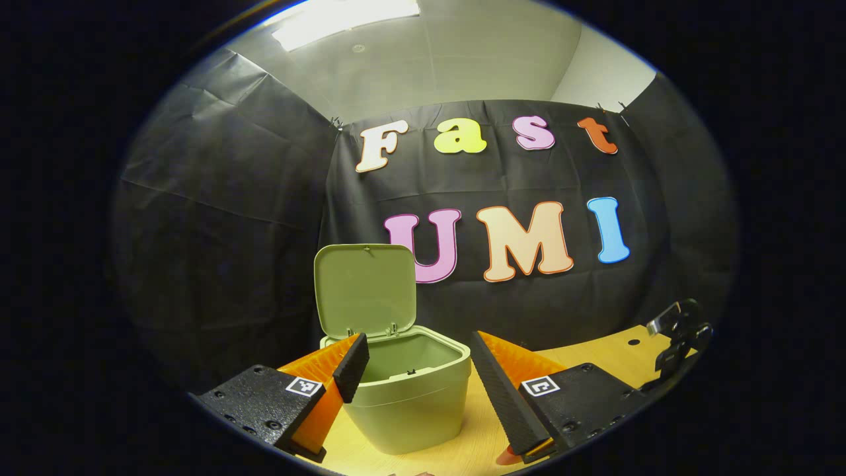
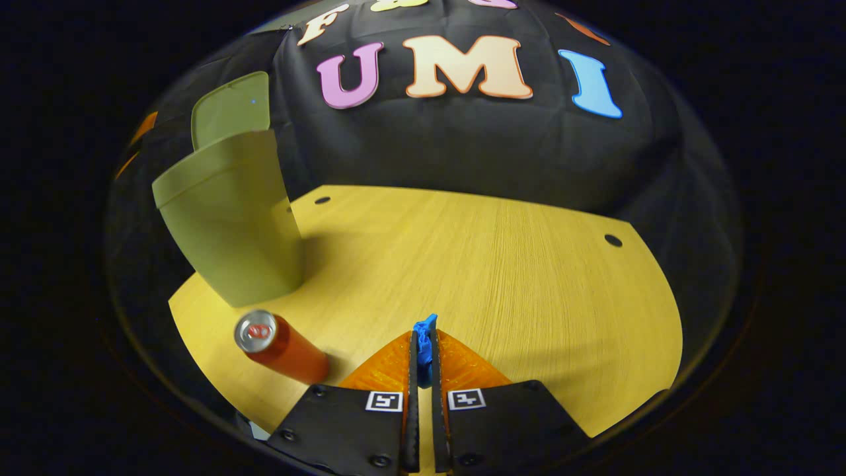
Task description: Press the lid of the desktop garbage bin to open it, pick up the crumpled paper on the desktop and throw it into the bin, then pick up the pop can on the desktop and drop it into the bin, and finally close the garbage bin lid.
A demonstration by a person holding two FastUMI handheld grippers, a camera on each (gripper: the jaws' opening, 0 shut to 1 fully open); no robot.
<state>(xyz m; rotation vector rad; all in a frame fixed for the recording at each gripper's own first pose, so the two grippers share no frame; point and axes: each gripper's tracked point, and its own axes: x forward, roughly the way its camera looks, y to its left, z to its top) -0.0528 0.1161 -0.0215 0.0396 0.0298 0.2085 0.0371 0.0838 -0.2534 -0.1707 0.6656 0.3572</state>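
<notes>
The green desktop bin [image 1: 410,396] stands on the wooden desk with its lid [image 1: 365,291] tipped up and open. My left gripper [image 1: 420,350] is open just in front of the bin, one finger on each side of its rim, touching nothing. In the right gripper view the bin [image 2: 231,218] stands at the left with its raised lid [image 2: 231,109]. My right gripper [image 2: 423,337] is shut on a small blue wad [image 2: 426,324], apparently the crumpled paper, low over the desk. The red pop can [image 2: 281,347] stands upright just left of that gripper, in front of the bin.
The wooden desk [image 2: 502,264] stretches to the right of the bin, with small round holes [image 2: 613,240] near its far edge. Black cloth walls close off the back and sides. The other gripper's dark body [image 1: 681,337] shows at the far right of the left gripper view.
</notes>
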